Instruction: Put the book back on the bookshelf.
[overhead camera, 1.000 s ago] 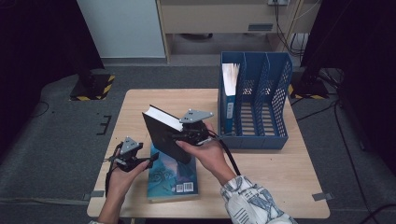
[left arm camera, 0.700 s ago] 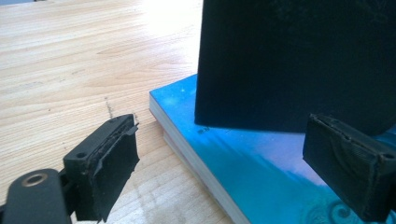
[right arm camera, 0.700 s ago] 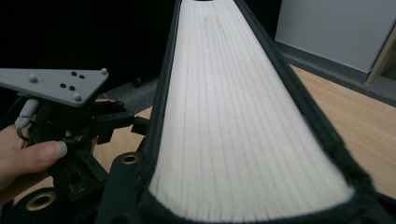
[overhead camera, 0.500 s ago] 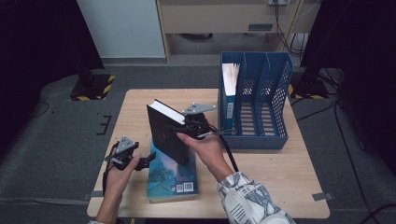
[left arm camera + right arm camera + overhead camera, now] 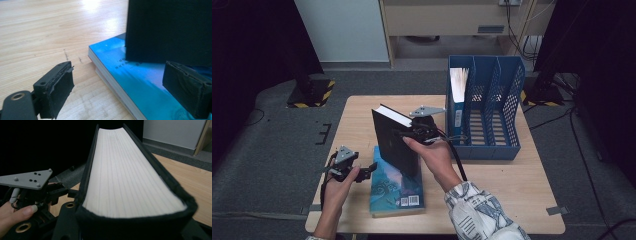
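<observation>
The right gripper (image 5: 424, 131), jaws clamped on the thick black hardcover book (image 5: 394, 142) tilted above the blue paperback (image 5: 396, 192), might drop it if loosened, while the left gripper (image 5: 364, 171), jaws apart, probably couldn't catch it.

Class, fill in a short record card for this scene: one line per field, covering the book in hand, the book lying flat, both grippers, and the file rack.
Held item: black book, stood on its lower edge, page edges facing up
Holder: right gripper, shut on the black book
Flat item: blue book, lying on the table, under the black book's lower edge
Left gripper: jaws have just been opening, nothing between them, beside the blue book's left edge
File rack: blue, at the table's far right, one item standing in its leftmost slot
</observation>
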